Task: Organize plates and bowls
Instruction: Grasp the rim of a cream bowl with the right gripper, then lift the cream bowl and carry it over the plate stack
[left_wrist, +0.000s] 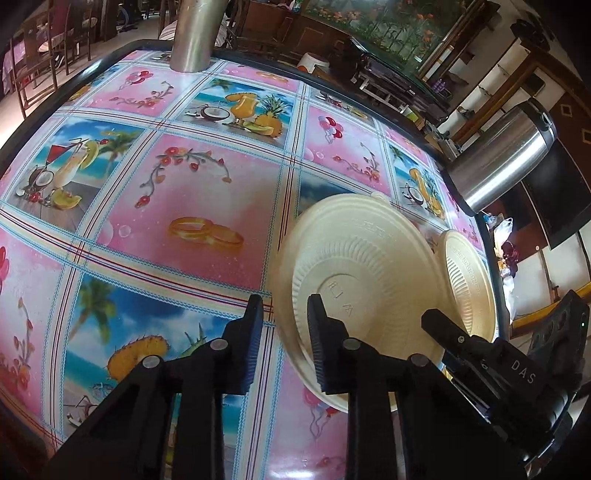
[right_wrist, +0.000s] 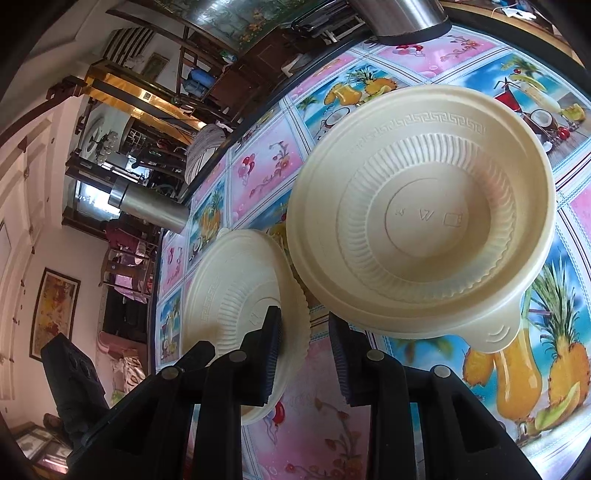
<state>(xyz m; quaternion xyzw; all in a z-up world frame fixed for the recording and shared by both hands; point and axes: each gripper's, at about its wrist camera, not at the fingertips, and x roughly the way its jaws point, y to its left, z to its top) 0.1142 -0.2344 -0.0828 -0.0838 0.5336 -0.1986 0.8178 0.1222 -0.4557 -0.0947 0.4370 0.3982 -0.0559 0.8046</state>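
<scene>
Two cream plastic dishes lie on the patterned tablecloth. In the left wrist view the larger ribbed bowl (left_wrist: 365, 266) is just ahead of my open left gripper (left_wrist: 286, 314), whose right finger is over its near edge. A smaller plate (left_wrist: 467, 277) lies beyond it, partly hidden, with my right gripper (left_wrist: 443, 328) above it. In the right wrist view the bowl (right_wrist: 424, 214) with a tab handle lies ahead on the right, and the plate (right_wrist: 236, 291) lies lower left. My open right gripper (right_wrist: 306, 325) has its left finger over the plate's rim and holds nothing.
A steel flask (left_wrist: 506, 155) stands at the table's right edge; it also shows in the right wrist view (right_wrist: 151, 203). A second steel cylinder (left_wrist: 195, 33) stands at the far edge. The table's dark rim (left_wrist: 369, 99) runs behind, with chairs and shelves beyond.
</scene>
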